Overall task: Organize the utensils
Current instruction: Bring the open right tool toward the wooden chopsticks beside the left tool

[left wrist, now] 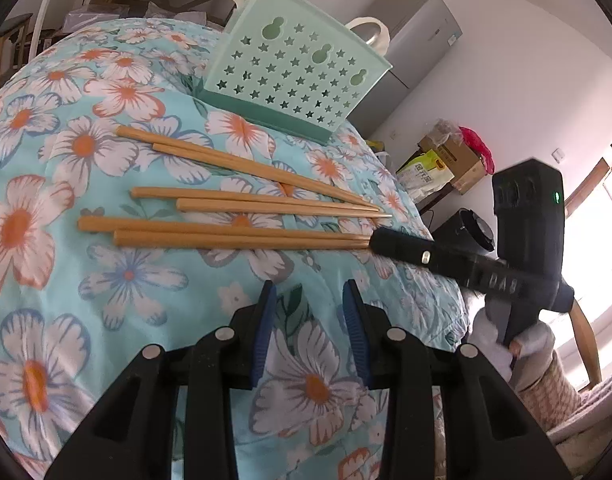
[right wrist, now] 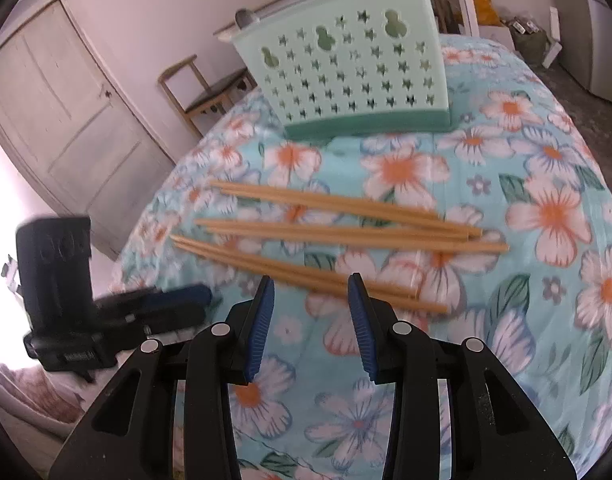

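Observation:
Several wooden chopsticks (left wrist: 242, 204) lie in three rough pairs on a floral cloth; they also show in the right wrist view (right wrist: 338, 236). A mint green utensil basket with star holes (left wrist: 294, 68) stands upright behind them, also in the right wrist view (right wrist: 346, 68). My left gripper (left wrist: 310, 292) is open and empty, hovering just short of the nearest pair. My right gripper (right wrist: 311, 284) is open and empty, its tips just short of the nearest pair. In the left wrist view the right gripper (left wrist: 390, 242) reaches the narrow tips of that pair. The left gripper (right wrist: 178, 300) shows at the left.
The floral cloth (left wrist: 106, 280) covers a rounded table that drops off at the right edge. A grey fridge (left wrist: 418, 36) and cardboard boxes (left wrist: 454, 156) stand beyond it. A wooden chair (right wrist: 202, 88) and a white door (right wrist: 66, 120) are behind the table.

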